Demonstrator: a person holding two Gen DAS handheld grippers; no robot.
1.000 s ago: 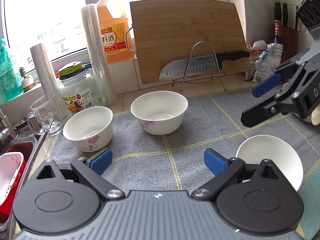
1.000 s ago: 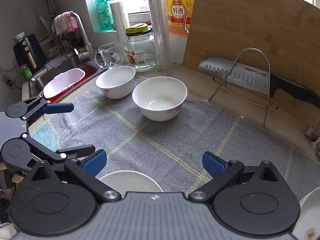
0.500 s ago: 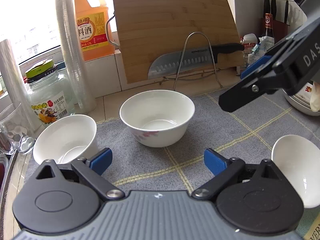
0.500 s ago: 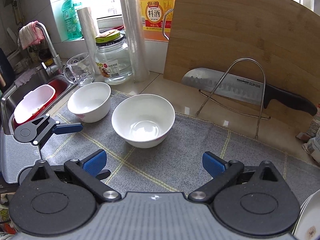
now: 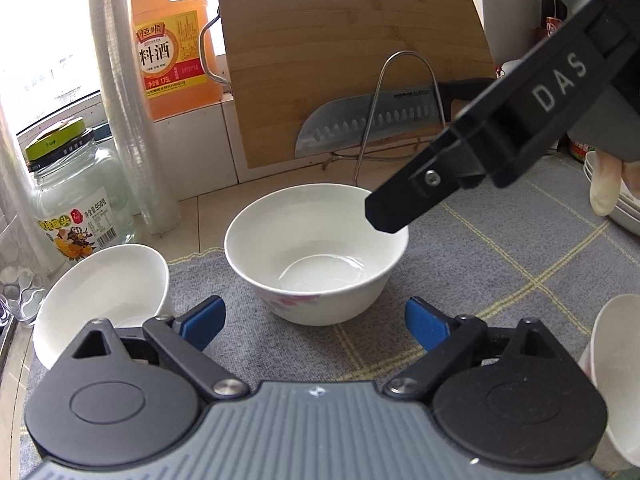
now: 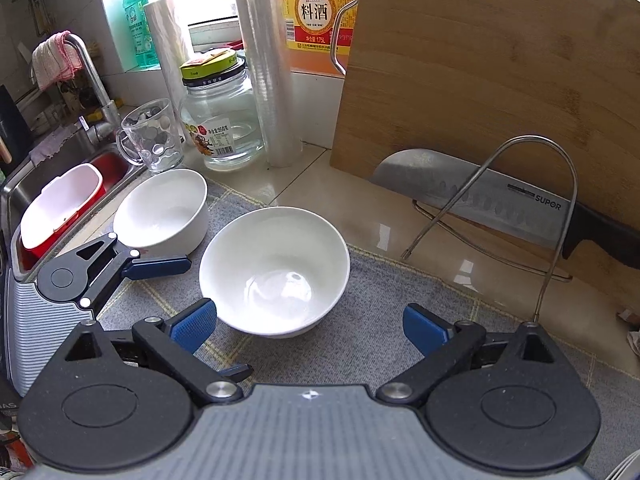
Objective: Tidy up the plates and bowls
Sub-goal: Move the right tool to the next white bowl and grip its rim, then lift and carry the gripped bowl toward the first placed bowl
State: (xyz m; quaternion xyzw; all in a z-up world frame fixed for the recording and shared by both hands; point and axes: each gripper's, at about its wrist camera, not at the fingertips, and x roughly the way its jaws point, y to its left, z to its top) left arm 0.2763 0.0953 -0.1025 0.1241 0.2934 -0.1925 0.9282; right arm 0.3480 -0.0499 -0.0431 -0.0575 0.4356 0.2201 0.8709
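A white bowl with a pink flower print (image 5: 316, 248) (image 6: 276, 272) stands on the grey cloth (image 5: 500, 264), just ahead of both grippers. My left gripper (image 5: 314, 324) is open, its jaws closing, its blue pads apart from the bowl. My right gripper (image 6: 309, 326) is also open and closing, pads clear of the bowl; one of its black fingers (image 5: 440, 184) hangs over the bowl's right rim. A second white bowl (image 5: 104, 292) (image 6: 164, 208) sits to the left, and a left gripper finger (image 6: 156, 266) lies beside it. A third bowl (image 5: 616, 360) shows at the right edge.
Behind stand a bamboo cutting board (image 5: 352, 60), a knife (image 6: 480, 196) on a wire rack, a glass jar (image 6: 220, 120), an orange bottle (image 5: 172, 48), rolls of plastic film (image 6: 268, 60) and a glass mug (image 6: 152, 136). The sink (image 6: 60, 208) lies left. Stacked plates (image 5: 624, 208) sit right.
Both grippers have moved in on the middle bowl, which now looks larger and nearer. The right gripper's finger has come over its rim. Both pairs of jaws have narrowed slightly.
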